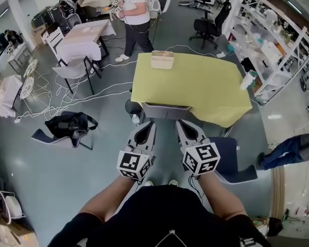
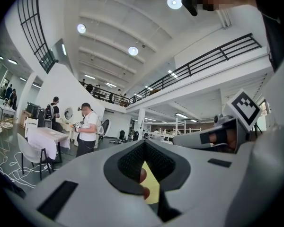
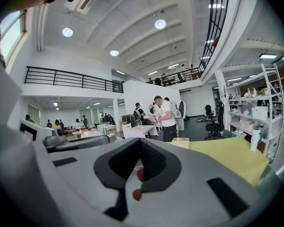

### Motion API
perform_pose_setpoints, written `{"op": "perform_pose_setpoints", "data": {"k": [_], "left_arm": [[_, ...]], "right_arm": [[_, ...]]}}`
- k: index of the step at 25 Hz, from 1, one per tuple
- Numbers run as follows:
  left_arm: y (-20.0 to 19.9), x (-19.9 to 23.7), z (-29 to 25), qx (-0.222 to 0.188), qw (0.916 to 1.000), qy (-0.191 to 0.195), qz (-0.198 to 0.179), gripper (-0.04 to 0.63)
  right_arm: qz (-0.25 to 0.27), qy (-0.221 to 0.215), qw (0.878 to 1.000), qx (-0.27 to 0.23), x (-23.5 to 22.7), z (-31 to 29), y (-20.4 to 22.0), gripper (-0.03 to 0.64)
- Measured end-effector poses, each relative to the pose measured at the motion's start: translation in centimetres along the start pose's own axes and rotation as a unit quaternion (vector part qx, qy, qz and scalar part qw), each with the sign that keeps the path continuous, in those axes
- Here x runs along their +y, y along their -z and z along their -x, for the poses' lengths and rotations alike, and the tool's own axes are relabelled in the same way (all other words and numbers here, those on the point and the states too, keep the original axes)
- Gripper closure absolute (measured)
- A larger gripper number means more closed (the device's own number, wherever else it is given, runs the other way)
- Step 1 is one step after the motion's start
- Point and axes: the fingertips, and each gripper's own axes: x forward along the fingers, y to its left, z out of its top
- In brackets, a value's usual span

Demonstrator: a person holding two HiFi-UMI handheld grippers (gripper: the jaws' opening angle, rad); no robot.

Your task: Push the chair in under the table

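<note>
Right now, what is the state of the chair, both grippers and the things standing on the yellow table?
grey chair: pushed in, seat under the yellow table.
left gripper: shut, empty, pointing at the chair back.
right gripper: shut, empty, pointing at the chair back.
beige box: upright at the table's far edge.
white bottle: upright at the table's right edge.

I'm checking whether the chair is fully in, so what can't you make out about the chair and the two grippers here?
- Seat and legs of the chair: head view, hidden under the yellow tablecloth; only the grey back shows.
- Contact between the left gripper or right gripper and the chair: head view, too small to tell.
- The chair in both gripper views: blocked by each gripper's own shut jaws.
</note>
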Motion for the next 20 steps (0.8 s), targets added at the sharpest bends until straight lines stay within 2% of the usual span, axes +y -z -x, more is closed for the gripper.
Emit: {"op": "perform_pose_setpoints", "data": {"k": [5,13,15,20], "left_arm": [[1.0,-2.5,-0.9,0.005,0.9997,0.023,-0.001,0.586],[4.6,-7.6,-4.6,0.029,0.9934,0.111,0.001,0.586],[6.3,-10.0,-5.4,0.040,0.9863,0.160,0.006,0.586],[9.0,-18.7,-7.0,0.060,0.9572,0.283,0.015,0.586]], "right_arm": [[0.000,0.021,1.000,-0.004,-1.8,2.1,0.9,0.601],[-0.022,0.111,0.993,-0.014,-7.2,6.5,4.0,0.601],[-0.034,0.160,0.986,-0.014,-8.6,9.1,5.6,0.601],[-0.062,0.288,0.955,-0.024,-12.6,18.0,8.2,0.601]]}}
